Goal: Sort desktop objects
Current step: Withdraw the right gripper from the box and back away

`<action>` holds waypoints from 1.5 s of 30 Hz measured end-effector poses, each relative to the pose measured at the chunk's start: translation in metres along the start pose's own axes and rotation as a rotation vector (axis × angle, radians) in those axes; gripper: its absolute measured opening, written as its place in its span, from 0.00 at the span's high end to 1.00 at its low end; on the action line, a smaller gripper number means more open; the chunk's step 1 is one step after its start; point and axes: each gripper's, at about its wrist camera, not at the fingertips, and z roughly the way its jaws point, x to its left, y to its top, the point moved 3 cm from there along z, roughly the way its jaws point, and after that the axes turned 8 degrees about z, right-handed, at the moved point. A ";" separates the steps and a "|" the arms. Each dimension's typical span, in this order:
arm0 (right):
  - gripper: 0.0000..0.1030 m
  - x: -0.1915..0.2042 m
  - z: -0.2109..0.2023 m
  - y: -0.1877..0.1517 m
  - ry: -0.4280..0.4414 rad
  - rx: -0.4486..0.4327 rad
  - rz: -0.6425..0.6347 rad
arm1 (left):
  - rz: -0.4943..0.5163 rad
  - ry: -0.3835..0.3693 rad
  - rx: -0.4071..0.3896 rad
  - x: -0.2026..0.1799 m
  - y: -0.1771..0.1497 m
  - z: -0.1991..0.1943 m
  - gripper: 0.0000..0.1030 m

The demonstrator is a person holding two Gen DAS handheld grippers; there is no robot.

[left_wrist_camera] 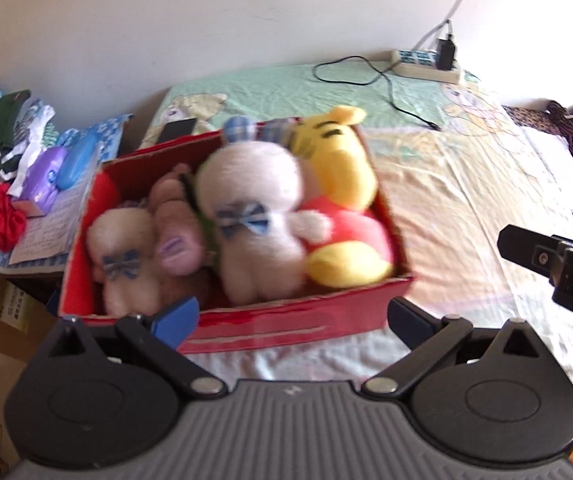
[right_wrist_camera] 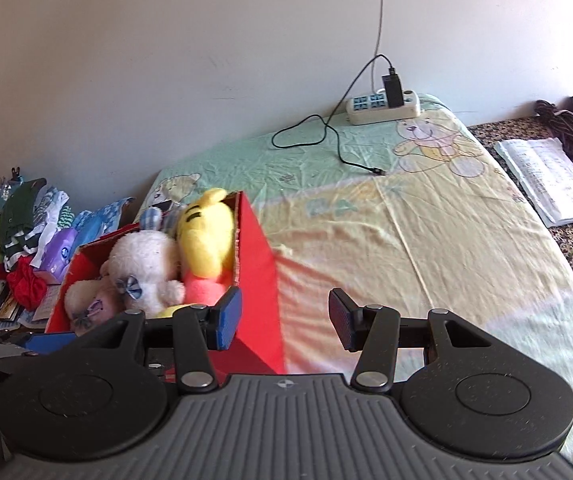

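Both hand-held grippers, left and right, gape wide and empty beside the red box of plush toys

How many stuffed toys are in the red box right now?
4 clear: a yellow bear at the right end of the red box, a large white bunny beside it, a pinkish toy, and a small white bunny at left. More may be buried.
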 end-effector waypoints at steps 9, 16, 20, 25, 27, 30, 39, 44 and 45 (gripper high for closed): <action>0.50 -0.062 -0.016 0.001 -0.082 -0.002 0.053 | 0.081 -0.064 0.044 -0.071 -0.004 0.011 0.02; 0.50 -0.098 -0.019 0.000 -0.139 0.008 0.090 | 0.133 -0.087 0.073 -0.104 -0.005 0.019 0.02; 0.49 -0.111 -0.019 0.000 -0.159 0.013 0.106 | 0.149 -0.097 0.091 -0.115 -0.008 0.023 0.02; 0.49 -0.117 -0.013 0.000 -0.169 0.026 0.095 | 0.145 -0.110 0.115 -0.124 -0.010 0.028 0.02; 0.49 -0.117 -0.011 0.000 -0.168 0.032 0.084 | 0.142 -0.110 0.118 -0.126 -0.011 0.030 0.02; 0.49 -0.115 -0.008 -0.003 -0.165 0.043 0.069 | 0.132 -0.106 0.131 -0.125 -0.015 0.032 0.02; 0.48 -0.098 0.002 -0.012 -0.166 0.063 0.015 | 0.089 -0.079 0.157 -0.104 -0.026 0.039 0.02; 0.48 -0.078 0.013 -0.019 -0.148 0.091 -0.003 | 0.049 -0.052 0.178 -0.077 -0.037 0.043 0.02; 0.48 -0.074 0.015 -0.021 -0.143 0.097 -0.007 | 0.038 -0.048 0.183 -0.071 -0.039 0.043 0.02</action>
